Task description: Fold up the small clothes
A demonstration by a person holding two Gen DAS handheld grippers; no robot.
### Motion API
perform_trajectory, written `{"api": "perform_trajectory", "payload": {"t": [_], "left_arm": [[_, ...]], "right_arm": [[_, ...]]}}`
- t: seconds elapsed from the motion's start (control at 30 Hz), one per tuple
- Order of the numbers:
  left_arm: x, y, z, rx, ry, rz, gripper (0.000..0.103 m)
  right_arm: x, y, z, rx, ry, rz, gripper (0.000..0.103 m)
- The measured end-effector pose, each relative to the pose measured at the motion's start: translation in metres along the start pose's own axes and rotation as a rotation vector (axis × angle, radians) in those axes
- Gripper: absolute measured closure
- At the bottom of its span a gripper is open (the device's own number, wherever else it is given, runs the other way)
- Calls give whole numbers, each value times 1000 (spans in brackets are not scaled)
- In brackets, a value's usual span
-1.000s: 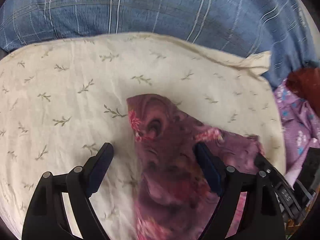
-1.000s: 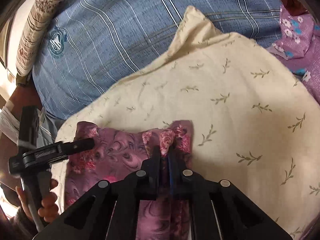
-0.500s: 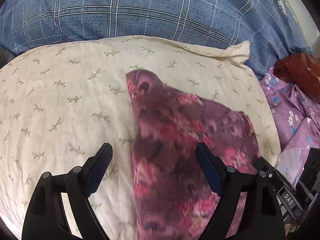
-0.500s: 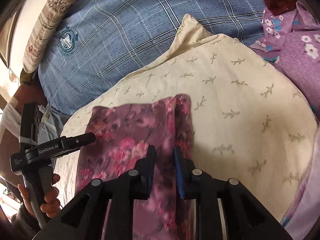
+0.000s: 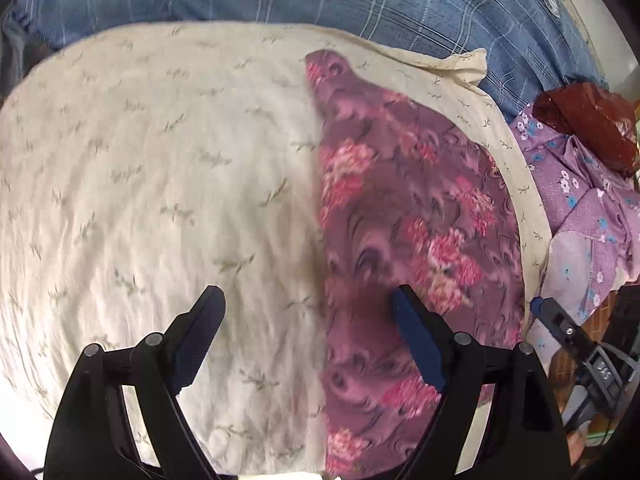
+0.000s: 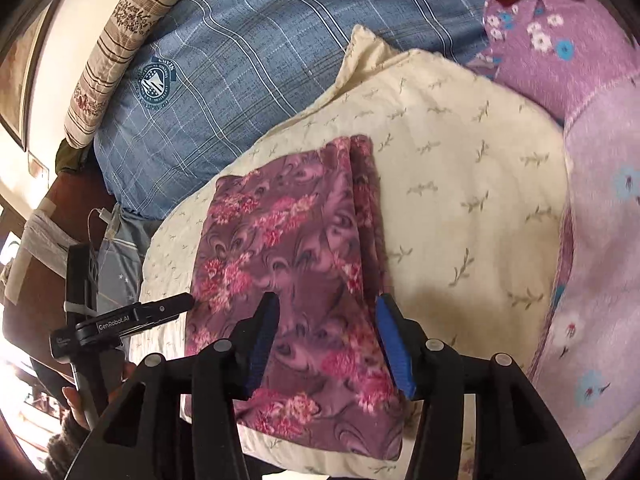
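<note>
Both claws stand apart and hold nothing. Right gripper [image 6: 325, 316] hangs over the near part of the purple flowered garment [image 6: 296, 288]; its jaws have just been opening, and the cloth lies below them, not pressed by the blue pads [image 6: 390, 340]. Left gripper [image 5: 306, 320] has its jaws wide, one finger above the bare cream pillow [image 5: 140, 180] and the other finger above the garment's edge, and nothing is between the pads.

In the right wrist view the left gripper is also seen from the side, at the left edge of the garment, with its tip just beside the cloth. A hand [image 6: 76, 404] holds its handle low in the left corner.

The garment lies flat on the cream pillow with small leaf prints. It is folded into a long shape, with a thicker fold that runs along its right side in the right wrist view. In the left wrist view it covers the right part of the pillow, and its far corner comes to a point near the pillow's far edge.

Beyond the pillow lies a blue plaid pillow [image 6: 240, 60] with a round emblem, touching the cream one at its far side. A beige striped cushion [image 6: 116, 36] stands behind it. On the right, beside the cream pillow, lies light purple cloth with small flowers [image 5: 576, 184], and a dark red thing [image 5: 588, 124] rests on its far part.
</note>
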State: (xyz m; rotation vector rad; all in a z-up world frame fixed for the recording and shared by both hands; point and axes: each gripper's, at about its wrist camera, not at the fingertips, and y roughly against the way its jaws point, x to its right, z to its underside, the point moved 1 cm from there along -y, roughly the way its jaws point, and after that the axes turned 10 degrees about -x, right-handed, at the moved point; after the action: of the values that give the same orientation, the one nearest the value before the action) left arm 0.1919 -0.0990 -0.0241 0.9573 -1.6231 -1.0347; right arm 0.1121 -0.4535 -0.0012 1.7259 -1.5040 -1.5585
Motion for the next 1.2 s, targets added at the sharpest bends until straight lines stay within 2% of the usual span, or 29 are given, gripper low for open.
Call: {"api": "perform_trajectory", "payload": {"t": [0.13,0.23,0.3,0.37,0.47,0.5,0.57,0.67,0.73,0.77,0.8,0.83,0.93,1.07,1.2], "left_arm": [[-13,6,17,-24,56,114,17],[-9,5,30,-44,49,169,17],[-1,1,41,-66,25,188,17],[8,-1,53,-75,-15,175,17],[16,-7,67,-75,-66,124,17],[17,-9,70,-85,-74,117,17],[18,-10,76,-110,-77,156,17],[20,-11,82,-113,-99,173,17],[20,-17,82,-118,-100,140,17],[21,-21,81,-130,-87,139,17],[20,-24,81,-138,-77,149,17],[20,-24,82,-138,-70,161,17],[19,-21,83,-107,-84,123,17],[14,-32,82,-109,-68,98,17],[19,-24,87,-88,-136,46,17]], "right_arm": [[4,-10,5,-19,-4,21,51],[4,-25,9,-59,4,35,51],[-2,-29,13,-75,40,53,62],[-15,-20,17,-39,124,99,87],[-15,-13,20,-36,183,167,87],[-11,-12,21,-48,175,168,83],[3,-3,27,-55,119,79,81],[18,6,45,-60,64,27,60],[20,1,55,-77,64,46,57],[20,-4,59,-93,71,55,57],[18,-8,62,-107,85,69,69],[13,-8,65,-107,110,83,98],[5,12,65,-47,160,101,97],[20,-3,63,-104,161,198,97],[20,-4,67,-109,148,188,94]]}}
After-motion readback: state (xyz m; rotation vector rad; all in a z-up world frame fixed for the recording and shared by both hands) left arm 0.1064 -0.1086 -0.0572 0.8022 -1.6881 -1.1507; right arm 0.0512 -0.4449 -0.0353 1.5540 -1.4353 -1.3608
